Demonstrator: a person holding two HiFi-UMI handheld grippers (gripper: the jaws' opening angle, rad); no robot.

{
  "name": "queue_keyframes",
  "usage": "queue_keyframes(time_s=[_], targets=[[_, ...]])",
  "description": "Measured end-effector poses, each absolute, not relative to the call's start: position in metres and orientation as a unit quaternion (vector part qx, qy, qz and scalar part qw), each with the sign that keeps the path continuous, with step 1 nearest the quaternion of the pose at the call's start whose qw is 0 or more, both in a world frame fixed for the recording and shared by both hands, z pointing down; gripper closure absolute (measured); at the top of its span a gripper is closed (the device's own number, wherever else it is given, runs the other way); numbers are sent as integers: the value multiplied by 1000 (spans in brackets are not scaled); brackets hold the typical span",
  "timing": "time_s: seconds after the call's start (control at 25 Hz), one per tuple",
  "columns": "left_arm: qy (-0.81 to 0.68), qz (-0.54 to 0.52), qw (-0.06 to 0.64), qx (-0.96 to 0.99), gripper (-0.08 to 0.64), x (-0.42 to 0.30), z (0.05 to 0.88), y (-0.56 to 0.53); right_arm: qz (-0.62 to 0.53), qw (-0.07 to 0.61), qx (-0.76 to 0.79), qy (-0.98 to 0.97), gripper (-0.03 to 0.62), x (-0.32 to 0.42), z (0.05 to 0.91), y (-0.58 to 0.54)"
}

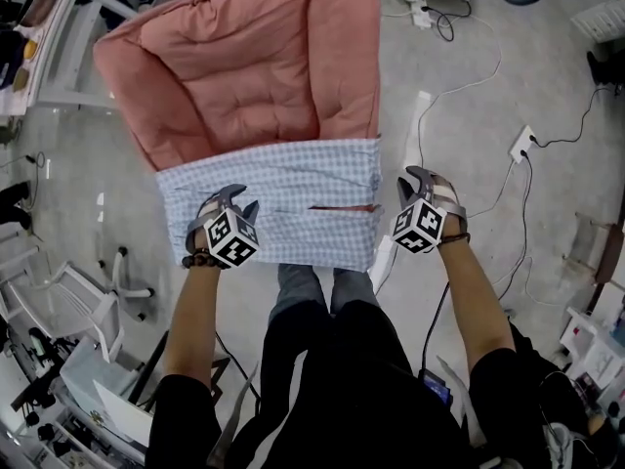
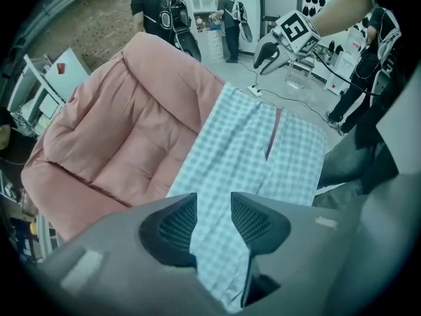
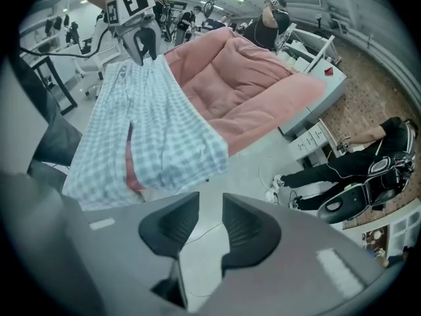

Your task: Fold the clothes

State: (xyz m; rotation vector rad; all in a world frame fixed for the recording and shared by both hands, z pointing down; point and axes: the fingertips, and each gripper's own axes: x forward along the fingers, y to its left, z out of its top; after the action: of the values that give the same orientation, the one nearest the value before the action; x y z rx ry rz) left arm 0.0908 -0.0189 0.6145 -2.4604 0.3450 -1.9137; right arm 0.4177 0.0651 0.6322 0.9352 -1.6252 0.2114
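A large pink cushion (image 1: 244, 66) lies on the grey floor (image 1: 78, 154), and the checked cloth (image 1: 293, 189) is spread over its near edge, just before the person's knees (image 1: 312, 286). A thin red slit (image 1: 342, 207) shows in the cloth.

The left gripper (image 1: 242, 203) is over the left part of the cloth. Its jaws are closed on the fabric, which is bunched between the two pads. The right gripper (image 1: 415, 179) is just beside the right edge of the cloth, over bare floor. Its jaws stand a little apart and only floor and a thin cable show through the gap.

To the right of the cushion, white cables (image 1: 469, 76) run over the floor to a power strip (image 1: 522, 143), and another strip (image 1: 422, 13) lies near the far corner of the cushion. A white frame (image 1: 68, 37) stands close at the left side of the cushion, and more white furniture (image 1: 98, 301) is near the person's left arm. In the right gripper view, a person (image 3: 348, 170) sits on the floor by the brick wall (image 3: 368, 84), well apart from the cushion. Other people (image 2: 152, 12) stand behind it.

The most free floor is between the cushion's right edge and the cables.
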Motion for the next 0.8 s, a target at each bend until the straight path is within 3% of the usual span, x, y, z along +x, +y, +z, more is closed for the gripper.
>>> queue_keyframes(time_s=[0.32,0.4,0.8], targets=[[70,-615,25,-785,391,70,628,-82,90,595,369,-708,471,396,644,-7],[54,-616,24,-785,376,69,636,-91,103,601,345,-713,443,393,653,-15],[-5,-623,8,-783,354,71,673,-104,70,662,219,-714,434,390,690,-23]])
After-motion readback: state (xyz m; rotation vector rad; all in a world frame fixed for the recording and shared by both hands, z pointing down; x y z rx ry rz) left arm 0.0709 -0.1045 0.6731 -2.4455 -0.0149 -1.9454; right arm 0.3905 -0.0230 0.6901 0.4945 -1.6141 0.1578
